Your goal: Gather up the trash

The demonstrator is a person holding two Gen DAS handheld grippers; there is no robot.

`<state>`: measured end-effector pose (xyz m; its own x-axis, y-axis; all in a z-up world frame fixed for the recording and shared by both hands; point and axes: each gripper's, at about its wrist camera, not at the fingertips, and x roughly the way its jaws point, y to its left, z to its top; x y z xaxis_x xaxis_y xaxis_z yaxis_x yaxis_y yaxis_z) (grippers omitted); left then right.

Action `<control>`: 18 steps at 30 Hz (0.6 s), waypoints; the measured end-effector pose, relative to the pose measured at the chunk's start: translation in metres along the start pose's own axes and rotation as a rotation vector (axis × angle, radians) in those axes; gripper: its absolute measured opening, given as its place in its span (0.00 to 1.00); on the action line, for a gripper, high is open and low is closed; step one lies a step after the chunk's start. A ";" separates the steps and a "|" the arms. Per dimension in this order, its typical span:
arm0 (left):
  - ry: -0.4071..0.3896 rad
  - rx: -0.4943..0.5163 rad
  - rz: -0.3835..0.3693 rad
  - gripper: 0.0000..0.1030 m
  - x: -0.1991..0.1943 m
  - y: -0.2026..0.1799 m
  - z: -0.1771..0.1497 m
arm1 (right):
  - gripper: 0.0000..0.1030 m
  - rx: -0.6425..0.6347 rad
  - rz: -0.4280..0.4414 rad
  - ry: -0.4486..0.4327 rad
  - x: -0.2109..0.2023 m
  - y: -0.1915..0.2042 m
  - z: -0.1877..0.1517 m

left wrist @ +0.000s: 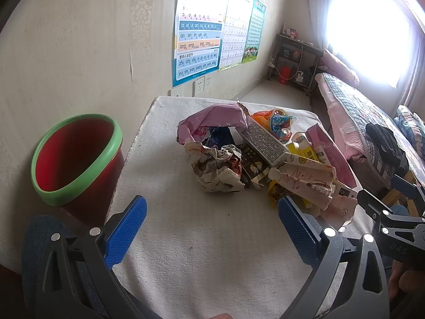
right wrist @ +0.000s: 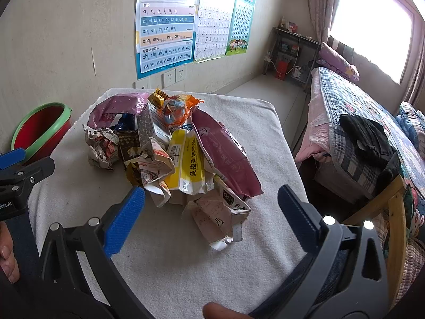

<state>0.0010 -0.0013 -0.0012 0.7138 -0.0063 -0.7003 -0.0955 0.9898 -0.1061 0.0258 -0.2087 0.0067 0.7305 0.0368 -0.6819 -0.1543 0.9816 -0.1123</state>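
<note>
Above the white-clothed table [left wrist: 170, 239], both the left gripper [left wrist: 212, 228] and right gripper [right wrist: 212, 212] hover spread and empty; collecting is unstarted. Next: pinch the crumpled paper [left wrist: 220, 170], carry toward the red bin [left wrist: 77, 159] at nine o'clock.

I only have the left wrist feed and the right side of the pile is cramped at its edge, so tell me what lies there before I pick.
Observer: The right wrist view shows a long maroon pouch lying along the pile's right side, with "23" handwritten near its top.
Operator: Report what sits beside it.
Observer: A yellow box with black characters lies against its left edge.
Operator: Give me the right gripper's state.
Observer: The right gripper is open and empty, hovering at the pile's near edge over a torn white carton.
Operator: Confirm the bin.
Observer: The red bin with its green rim stands off the table's left side.
</note>
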 end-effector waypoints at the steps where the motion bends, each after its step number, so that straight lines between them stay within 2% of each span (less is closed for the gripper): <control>1: 0.000 0.000 0.000 0.92 0.000 0.000 0.000 | 0.96 0.000 0.000 0.000 0.000 0.000 0.000; 18: 0.002 -0.001 0.002 0.92 0.000 -0.001 -0.001 | 0.96 -0.003 0.001 0.003 0.001 -0.001 -0.001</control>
<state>0.0004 -0.0021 -0.0019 0.7126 -0.0050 -0.7016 -0.0972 0.9896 -0.1058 0.0255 -0.2096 0.0053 0.7285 0.0370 -0.6840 -0.1570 0.9810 -0.1142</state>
